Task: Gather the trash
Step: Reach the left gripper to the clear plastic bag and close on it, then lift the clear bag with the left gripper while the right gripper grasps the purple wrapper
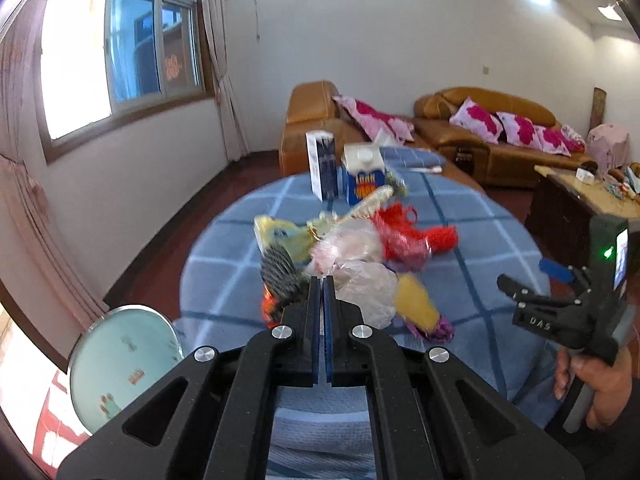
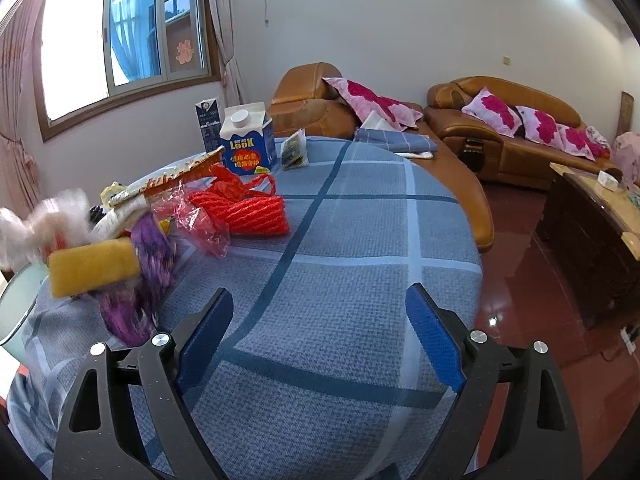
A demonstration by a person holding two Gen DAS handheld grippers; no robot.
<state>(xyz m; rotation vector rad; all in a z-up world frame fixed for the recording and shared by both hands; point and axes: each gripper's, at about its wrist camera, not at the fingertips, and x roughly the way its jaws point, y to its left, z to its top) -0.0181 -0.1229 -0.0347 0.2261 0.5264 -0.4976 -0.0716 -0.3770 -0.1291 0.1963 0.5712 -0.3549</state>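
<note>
A heap of trash lies on a round table under a blue checked cloth: clear plastic bags, a red net and bag, a yellow sponge, a purple wrapper, a yellow packet. My left gripper is shut, its tips at the near edge of the heap; I cannot tell if it pinches anything. My right gripper is open and empty above bare cloth, right of the heap. The sponge, purple wrapper and red net lie to its left.
A blue milk carton and a tall dark carton stand at the table's far side. A round pale bin lid sits at the table's left. Brown sofas and a dark side table stand beyond, over red floor.
</note>
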